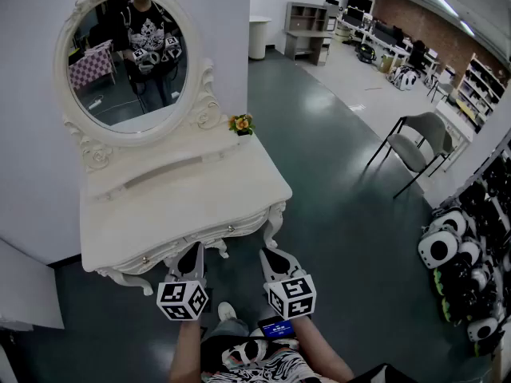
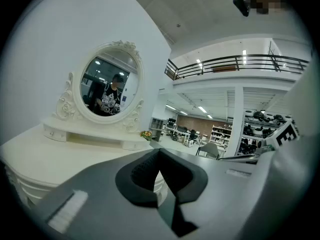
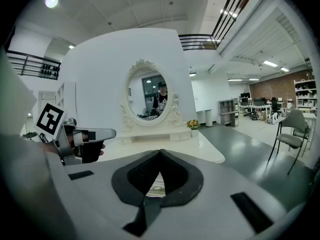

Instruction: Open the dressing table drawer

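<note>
I had my left gripper (image 1: 192, 255) and right gripper (image 1: 273, 260) both pinched together, empty. The drawer (image 1: 209, 236) sat closed just ahead of them.

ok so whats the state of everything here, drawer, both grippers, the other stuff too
drawer: shut, flush with the dressing table's front
left gripper: shut, holding nothing, just in front of the table's front edge
right gripper: shut, holding nothing, beside the left one
flower pot: upright, at the tabletop's back right
mirror: upright at the back of the table
chair: upright, unoccupied
</note>
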A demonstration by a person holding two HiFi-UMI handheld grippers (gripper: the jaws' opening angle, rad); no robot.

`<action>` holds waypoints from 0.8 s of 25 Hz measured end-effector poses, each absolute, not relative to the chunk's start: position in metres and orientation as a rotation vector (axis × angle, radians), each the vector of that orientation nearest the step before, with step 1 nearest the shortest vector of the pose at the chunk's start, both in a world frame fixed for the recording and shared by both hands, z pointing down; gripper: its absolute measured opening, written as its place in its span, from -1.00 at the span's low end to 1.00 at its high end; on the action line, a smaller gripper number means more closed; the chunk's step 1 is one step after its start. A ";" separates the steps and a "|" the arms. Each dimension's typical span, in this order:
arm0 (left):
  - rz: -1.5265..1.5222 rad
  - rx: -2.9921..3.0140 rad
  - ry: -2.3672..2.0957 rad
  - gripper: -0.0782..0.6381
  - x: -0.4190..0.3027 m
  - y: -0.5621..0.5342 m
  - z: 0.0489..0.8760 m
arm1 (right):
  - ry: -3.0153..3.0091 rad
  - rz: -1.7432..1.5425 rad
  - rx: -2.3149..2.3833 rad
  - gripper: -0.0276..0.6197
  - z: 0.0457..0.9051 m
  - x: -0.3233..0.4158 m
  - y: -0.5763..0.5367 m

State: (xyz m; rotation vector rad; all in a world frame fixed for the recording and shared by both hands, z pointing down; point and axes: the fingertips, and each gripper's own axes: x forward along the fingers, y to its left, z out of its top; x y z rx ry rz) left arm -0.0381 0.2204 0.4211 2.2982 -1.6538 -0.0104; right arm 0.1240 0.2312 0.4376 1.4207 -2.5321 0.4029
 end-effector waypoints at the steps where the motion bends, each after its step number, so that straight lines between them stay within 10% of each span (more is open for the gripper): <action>1: -0.009 2.299 -1.655 -0.78 -0.039 0.220 0.420 | -2.533 0.404 1.423 -0.91 0.437 0.124 0.232; 14: 0.007 2.297 -1.649 -0.78 -0.034 0.223 0.425 | -2.519 0.361 1.439 -0.91 0.443 0.128 0.226; 17: -0.049 2.290 -1.626 -0.38 -0.037 0.215 0.427 | -2.509 0.375 1.397 -0.47 0.451 0.123 0.214; 20: -0.028 2.286 -1.628 -0.38 -0.042 0.194 0.435 | -2.491 0.393 1.404 -0.52 0.459 0.120 0.193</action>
